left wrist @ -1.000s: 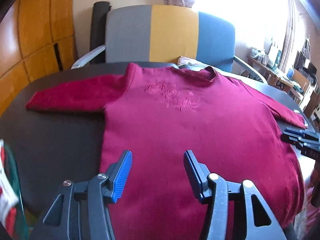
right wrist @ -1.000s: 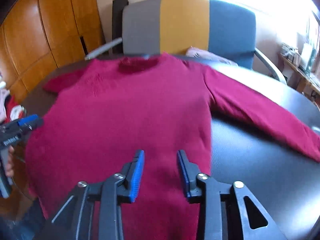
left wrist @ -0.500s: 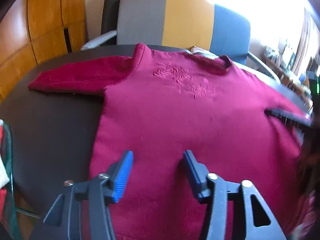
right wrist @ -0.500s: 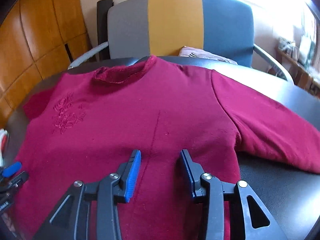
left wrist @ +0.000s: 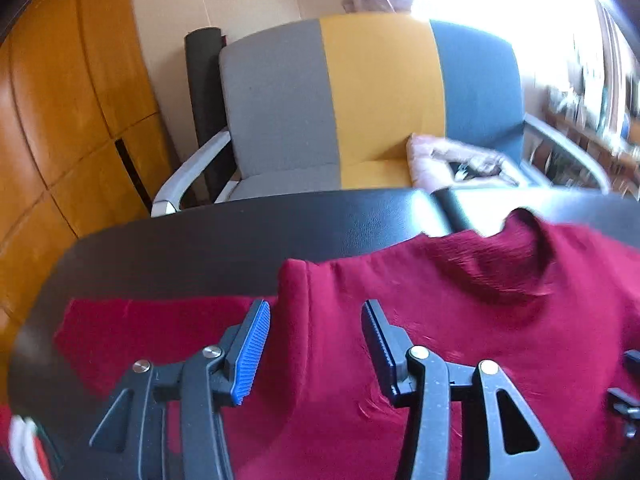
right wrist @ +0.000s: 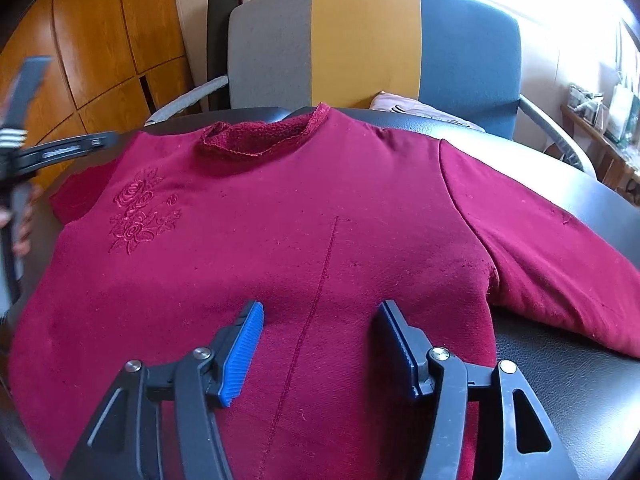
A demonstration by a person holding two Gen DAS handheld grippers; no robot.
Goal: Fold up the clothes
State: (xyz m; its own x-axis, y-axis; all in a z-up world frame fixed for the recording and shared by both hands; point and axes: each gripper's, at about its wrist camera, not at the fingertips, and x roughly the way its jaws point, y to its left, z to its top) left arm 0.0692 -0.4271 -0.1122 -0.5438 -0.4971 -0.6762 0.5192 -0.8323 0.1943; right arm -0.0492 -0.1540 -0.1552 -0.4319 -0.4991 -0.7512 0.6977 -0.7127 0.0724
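Left tongs (left wrist: 316, 346) hovering agape over the shoulder of the crimson sweater (right wrist: 304, 216), gripping nothing. Right tongs (right wrist: 318, 344) widening just now, straddling the centre crease below the chest, pads clear of the cloth. Sweater lying spread flat on the dark worktop (right wrist: 560, 364) beneath both tongs, collar pointing away towards the striped armchair (right wrist: 360, 40) beyond.

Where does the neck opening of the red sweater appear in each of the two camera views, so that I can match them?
Left wrist view: the collar is at the right, a little above mid-height, blurred.
Right wrist view: the collar is upper centre, slightly left, sharp.
Shared landmark: the grey, yellow and blue chair behind the table in both.
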